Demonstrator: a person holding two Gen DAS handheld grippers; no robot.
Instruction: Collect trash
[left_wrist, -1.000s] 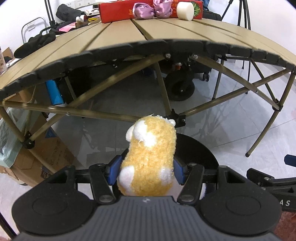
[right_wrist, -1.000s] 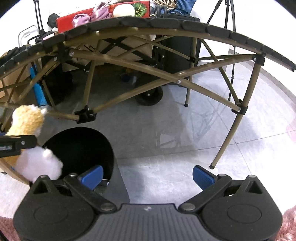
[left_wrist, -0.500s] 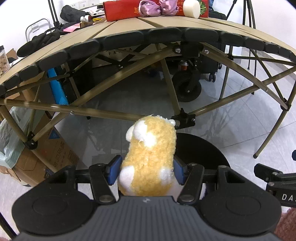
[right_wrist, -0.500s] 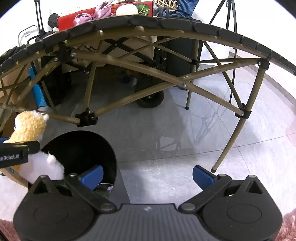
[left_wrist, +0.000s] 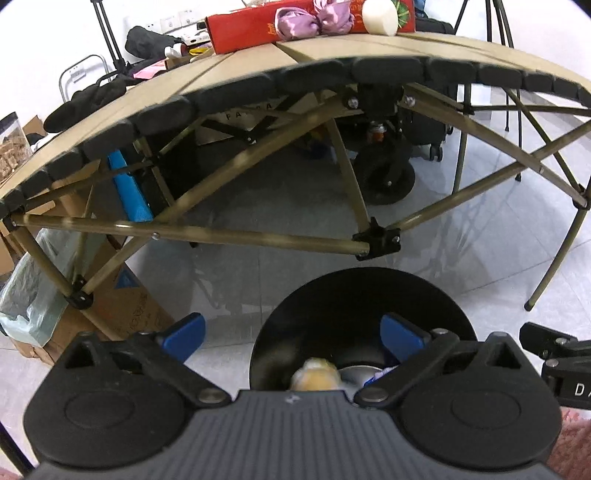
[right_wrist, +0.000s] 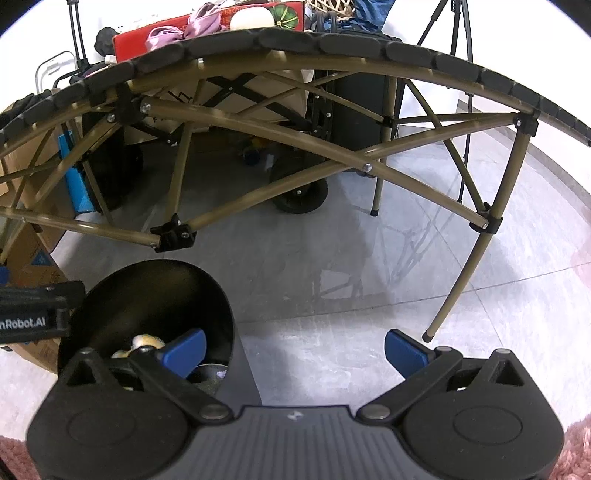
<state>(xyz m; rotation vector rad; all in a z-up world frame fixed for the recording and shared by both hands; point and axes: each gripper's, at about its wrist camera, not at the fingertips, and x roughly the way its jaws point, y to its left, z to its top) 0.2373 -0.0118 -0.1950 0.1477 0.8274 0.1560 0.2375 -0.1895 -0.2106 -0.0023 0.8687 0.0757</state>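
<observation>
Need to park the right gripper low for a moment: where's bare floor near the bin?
Bare tile runs from the black bin to the table's front leg. Cardboard boxes and a bag crowd the bin's other side; wheeled gear sits under the table.

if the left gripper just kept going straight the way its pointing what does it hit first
Most likely the black bin: the open left gripper points at its opening, where the yellow plush toy lies. Depth is unclear; a higher line would reach the folding table's lower bar.
</observation>
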